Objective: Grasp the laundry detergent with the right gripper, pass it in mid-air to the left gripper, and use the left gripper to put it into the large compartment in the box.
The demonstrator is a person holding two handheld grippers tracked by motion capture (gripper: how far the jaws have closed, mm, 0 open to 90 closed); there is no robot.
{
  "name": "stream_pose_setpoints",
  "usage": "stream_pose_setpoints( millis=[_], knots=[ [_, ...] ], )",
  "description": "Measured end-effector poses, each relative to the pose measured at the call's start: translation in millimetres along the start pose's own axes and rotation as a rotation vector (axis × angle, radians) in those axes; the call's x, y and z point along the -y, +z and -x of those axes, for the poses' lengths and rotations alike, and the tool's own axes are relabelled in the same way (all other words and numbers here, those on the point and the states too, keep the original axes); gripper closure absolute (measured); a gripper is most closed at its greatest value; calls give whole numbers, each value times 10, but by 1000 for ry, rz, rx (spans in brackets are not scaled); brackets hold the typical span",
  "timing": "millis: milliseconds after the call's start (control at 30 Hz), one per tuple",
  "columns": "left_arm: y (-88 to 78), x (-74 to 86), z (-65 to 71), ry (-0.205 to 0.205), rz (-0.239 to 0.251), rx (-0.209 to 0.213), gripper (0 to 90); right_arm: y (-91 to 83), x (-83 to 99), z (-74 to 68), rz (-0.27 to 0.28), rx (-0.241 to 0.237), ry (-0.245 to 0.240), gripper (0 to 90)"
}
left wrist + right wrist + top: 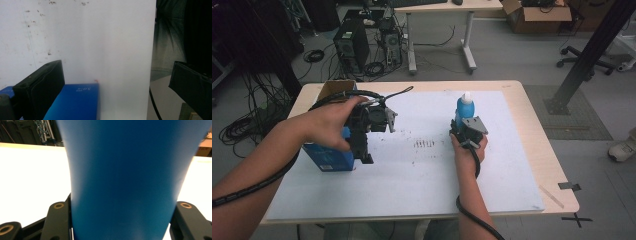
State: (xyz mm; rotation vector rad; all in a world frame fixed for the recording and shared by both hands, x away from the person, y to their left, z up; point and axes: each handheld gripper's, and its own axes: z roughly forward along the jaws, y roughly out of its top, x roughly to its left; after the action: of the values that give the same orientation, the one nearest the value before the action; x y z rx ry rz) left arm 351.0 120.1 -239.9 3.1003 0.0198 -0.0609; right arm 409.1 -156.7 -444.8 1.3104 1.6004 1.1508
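Grippers split: right gripper (pixel 468 134) clamped around blue bottle (pixel 464 107), upright mid-mat; left gripper (pixel 362 150) spread wide beside blue box (pixel 328 159) at the mat's left.
Squeeze looks low on the bottle's body; a quick lift could tip it.

A white sheet (pixel 422 165), speckled with dark marks near its middle, covers most of the wooden table (pixel 532 130). Beyond the far edge, computer towers (pixel 352 45) stand on the floor at left, with a cardboard box (pixel 537 15) far right.
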Motion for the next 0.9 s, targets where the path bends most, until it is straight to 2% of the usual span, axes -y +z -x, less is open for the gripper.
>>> stream_pose_setpoints(
  millis=[233,400,600,767,900],
  knots=[
    [-21,-10,25,2,0,-6,2,-4,10,33,12,-30,1,448],
    [-39,-19,26,3,-4,-8,2,-34,29,105,50,-55,45,449],
    [-65,-56,16,8,-5,-13,2,-120,-67,180,86,-88,38,447],
    [-96,-92,15,10,-2,-20,2,-193,-152,279,108,-170,24,445],
    [-130,-118,12,13,-3,-24,2,-253,-212,376,109,-242,-7,444]
  ],
)
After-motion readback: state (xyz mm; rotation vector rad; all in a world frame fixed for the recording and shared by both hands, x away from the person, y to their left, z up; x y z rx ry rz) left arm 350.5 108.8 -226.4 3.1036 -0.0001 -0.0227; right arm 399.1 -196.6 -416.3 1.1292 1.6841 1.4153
